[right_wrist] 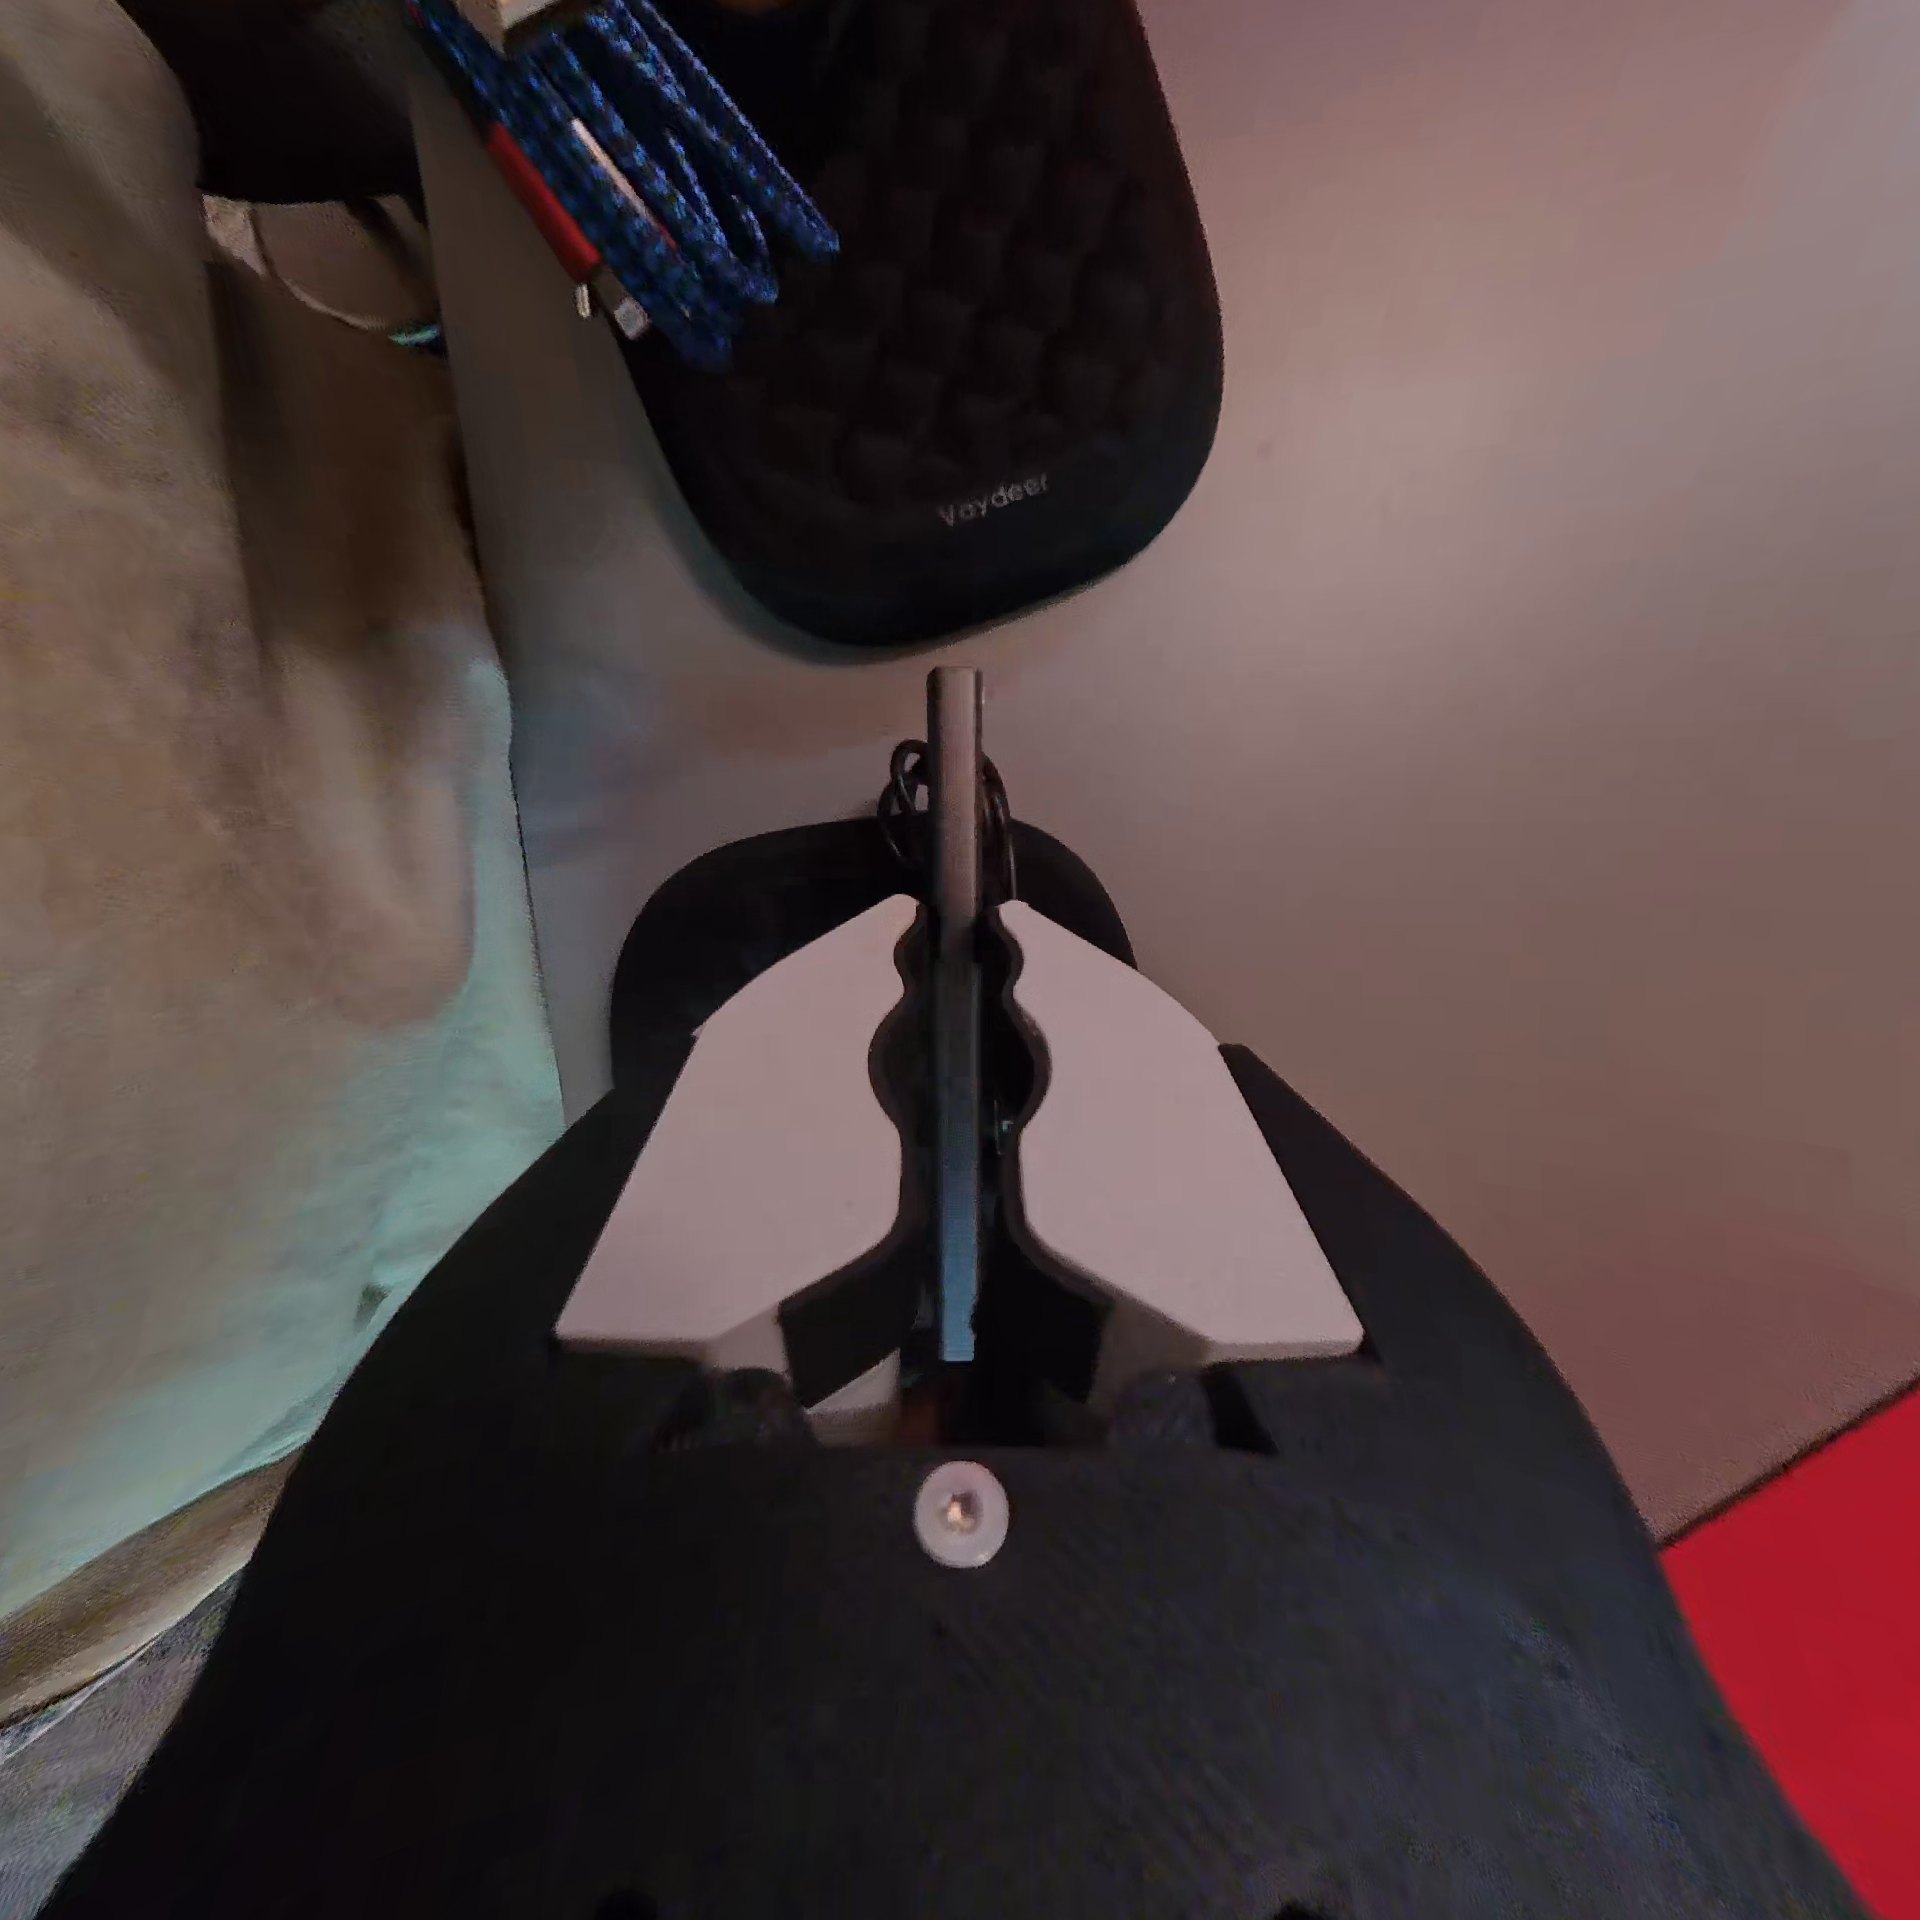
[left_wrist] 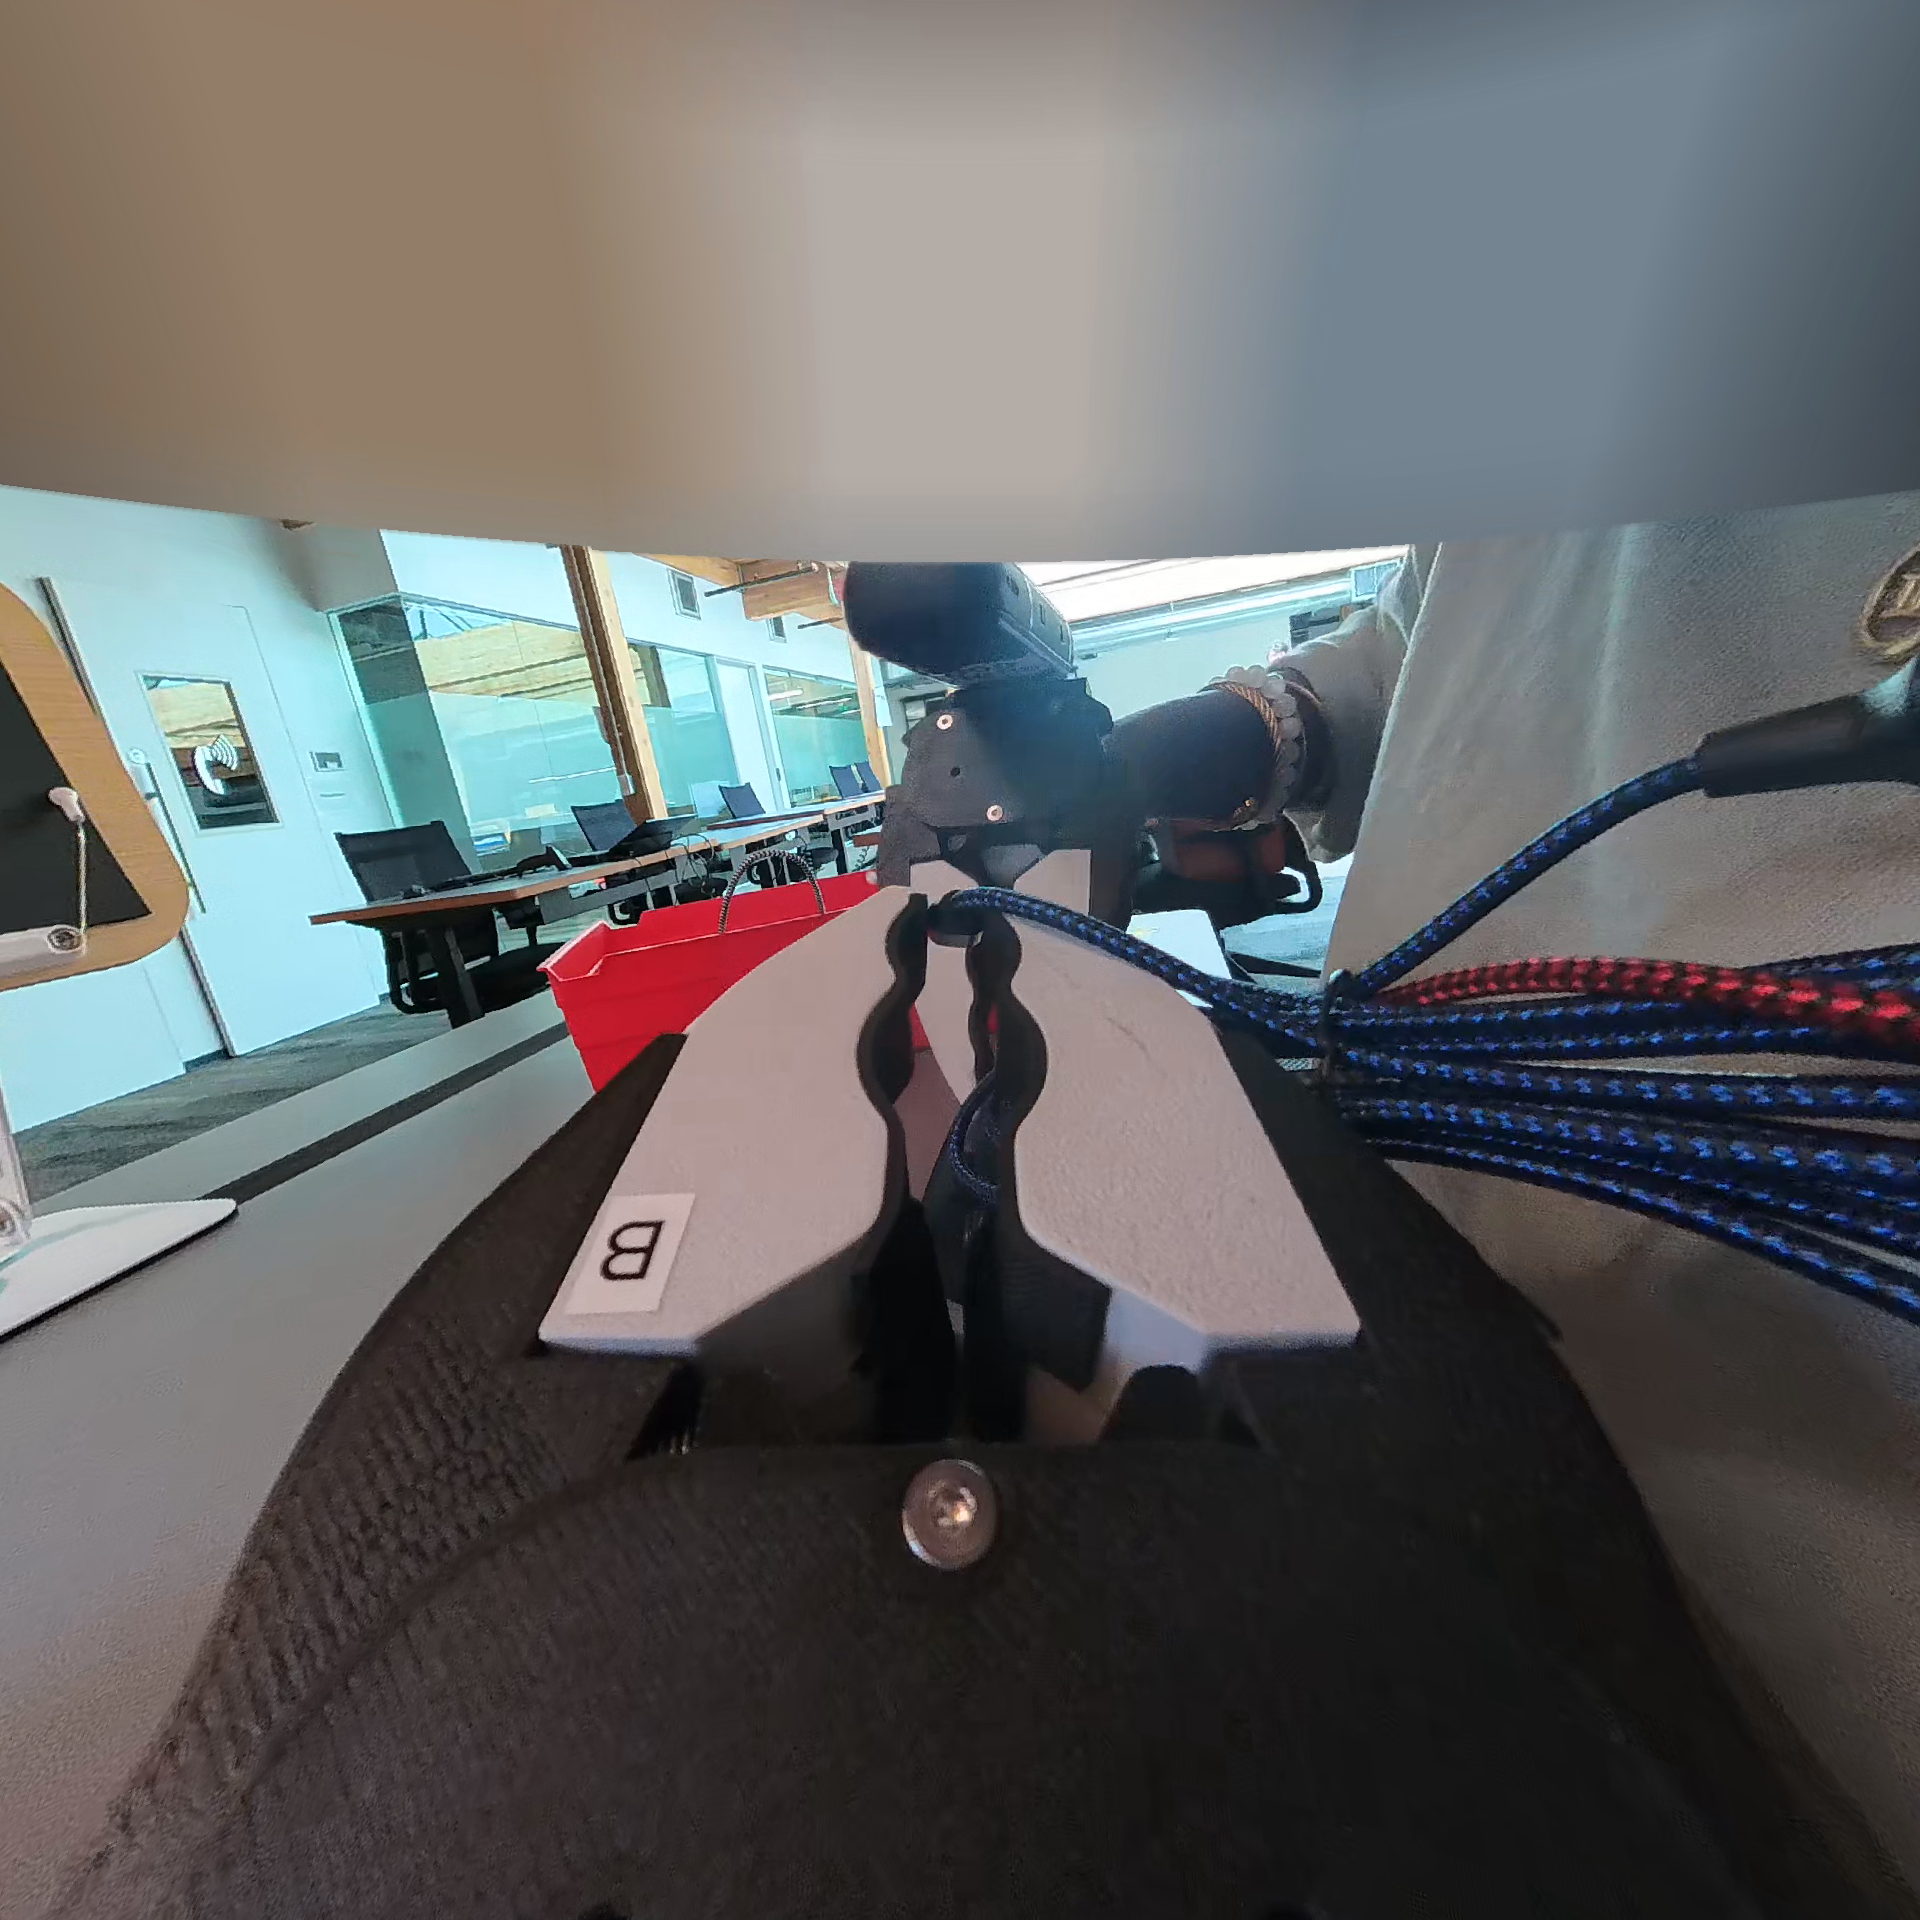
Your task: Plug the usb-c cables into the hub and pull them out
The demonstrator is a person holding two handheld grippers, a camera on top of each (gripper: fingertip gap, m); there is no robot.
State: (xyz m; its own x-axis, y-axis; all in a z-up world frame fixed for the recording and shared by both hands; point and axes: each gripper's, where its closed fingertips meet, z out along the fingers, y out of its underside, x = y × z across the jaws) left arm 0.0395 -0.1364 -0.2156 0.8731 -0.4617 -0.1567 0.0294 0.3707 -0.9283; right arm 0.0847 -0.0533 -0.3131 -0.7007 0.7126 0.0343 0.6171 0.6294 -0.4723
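Gripping: L gripper (left_wrist: pixel 951 930) cable (left_wrist: pixel 1091 956), R gripper (right_wrist: pixel 956 914) hub (right_wrist: pixel 954 831)

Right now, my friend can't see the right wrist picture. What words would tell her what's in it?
The right gripper is shut on a thin grey hub, held edge-up above a pale table. Beyond it lies a black padded case with blue braided cables draped over it.

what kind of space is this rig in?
Most likely an open-plan office: rows of desks with black office chairs, and glass-walled rooms behind. The work goes on at a grey tabletop.
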